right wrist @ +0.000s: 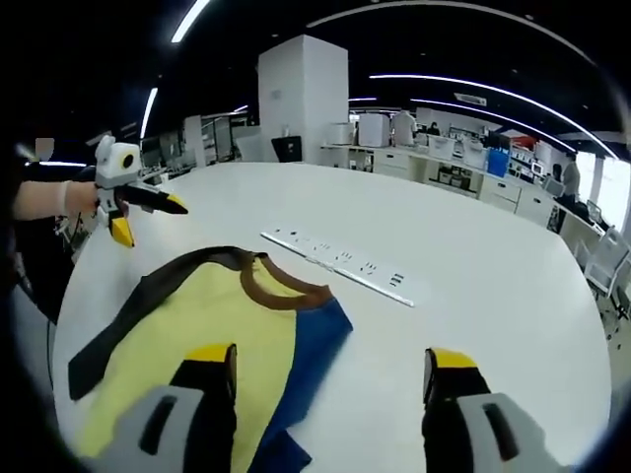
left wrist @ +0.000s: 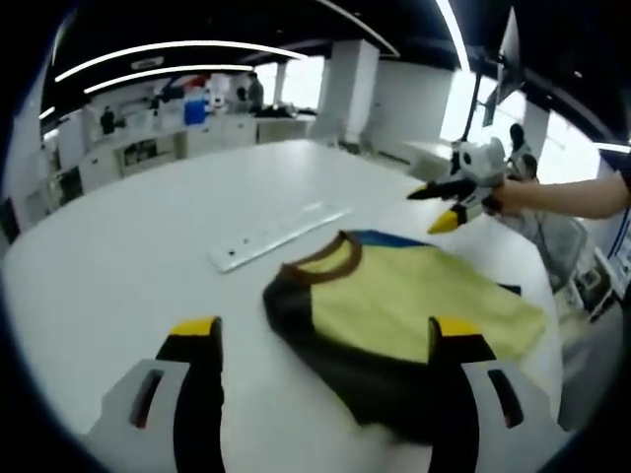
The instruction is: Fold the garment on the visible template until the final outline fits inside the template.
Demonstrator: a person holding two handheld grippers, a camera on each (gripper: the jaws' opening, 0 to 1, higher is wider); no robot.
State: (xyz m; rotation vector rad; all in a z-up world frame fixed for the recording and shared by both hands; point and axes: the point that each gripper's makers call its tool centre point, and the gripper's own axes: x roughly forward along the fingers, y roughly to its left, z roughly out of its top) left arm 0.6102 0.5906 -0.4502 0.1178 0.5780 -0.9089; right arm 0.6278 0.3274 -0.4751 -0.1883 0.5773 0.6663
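While both tools hang above the white surface point(left wrist: 118, 256) with nothing between their jaws, the garment, a yellow T-shirt point(left wrist: 394, 305) with a brown collar, lies flat on that surface. From the left gripper view, the left tool point(left wrist: 325, 340) has its two yellow-tipped jaws spread wide, one on bare surface just beside the T-shirt's dark sleeve and one over the yellow body. Beyond the T-shirt's collar lies a long white power strip point(left wrist: 281, 235), near the shirt but apart from it. Farther past the T-shirt, a hand point(left wrist: 518, 195) holds the right tool point(left wrist: 434, 209) above the surface, its dark yellow-tipped jaws parted and gripping nothing. A blue patch shows only as a thin sliver by the collar from this side. The right gripper view shows that blue part as a broad panel point(right wrist: 306, 360) beside the yellow front, with the dark sleeve point(right wrist: 128, 315) stretching away on the opposite side of the T-shirt point(right wrist: 197, 325). The right tool point(right wrist: 330, 363) stands wide open, one jaw over the yellow cloth, the other over bare surface point(right wrist: 493, 286). The power strip point(right wrist: 340, 264) lies just beyond the collar, its sockets visible. On the far side of the T-shirt, the left tool point(right wrist: 148, 217) is held in a hand point(right wrist: 39, 200), jaws apart and empty. No template outline can be made out on the surface around the T-shirt.
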